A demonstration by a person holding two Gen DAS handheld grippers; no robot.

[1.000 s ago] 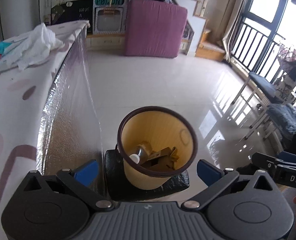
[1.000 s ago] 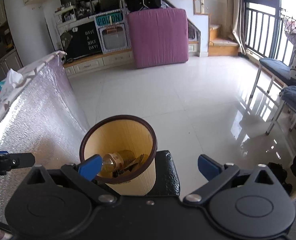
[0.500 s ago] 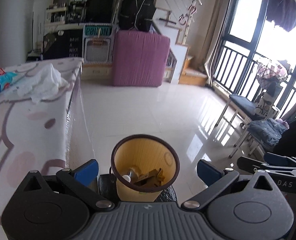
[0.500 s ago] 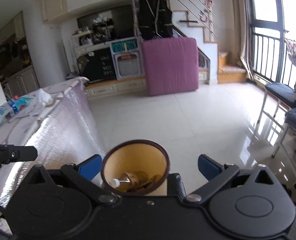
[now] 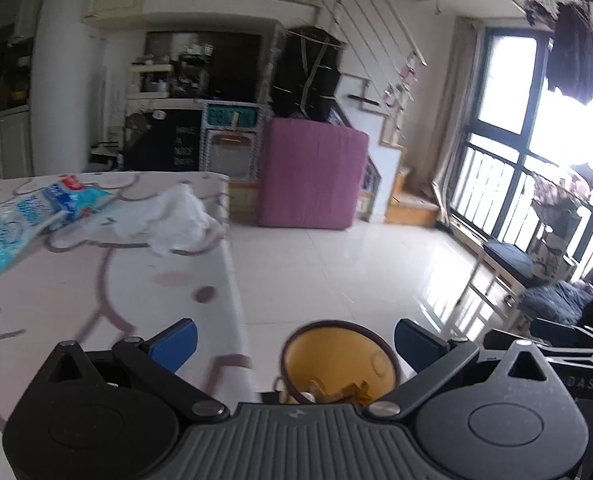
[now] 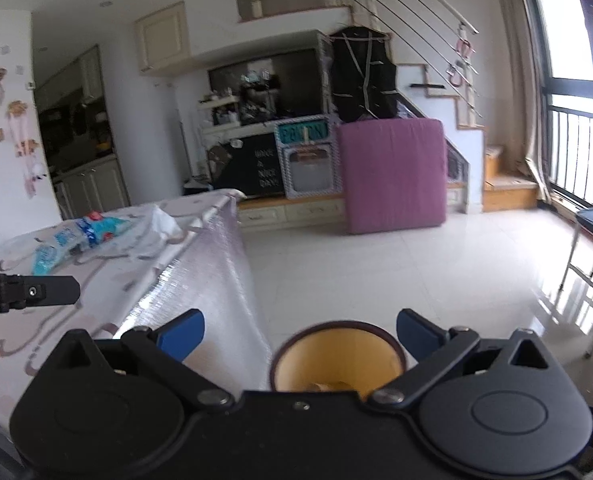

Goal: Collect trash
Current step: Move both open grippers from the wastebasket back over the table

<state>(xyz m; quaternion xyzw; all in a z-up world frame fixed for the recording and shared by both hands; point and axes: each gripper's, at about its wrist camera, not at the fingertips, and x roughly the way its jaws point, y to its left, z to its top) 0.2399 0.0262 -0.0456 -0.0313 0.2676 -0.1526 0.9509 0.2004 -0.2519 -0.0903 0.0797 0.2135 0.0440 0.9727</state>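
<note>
Bright daylight from the window, white with glare. Shiny patches on the floor. Blurry all over, bent at the edges.

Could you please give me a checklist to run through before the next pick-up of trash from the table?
1. Left gripper jaws open and empty: ok.
2. Right gripper jaws open and empty: ok.
3. Crumpled white plastic bag in view on the table: ok.
4. Blue printed wrappers in view beside it: ok.
5. Yellow round wastebasket with dark rim upright, with room: ok.
6. Bag within reach: cannot tell.
</note>
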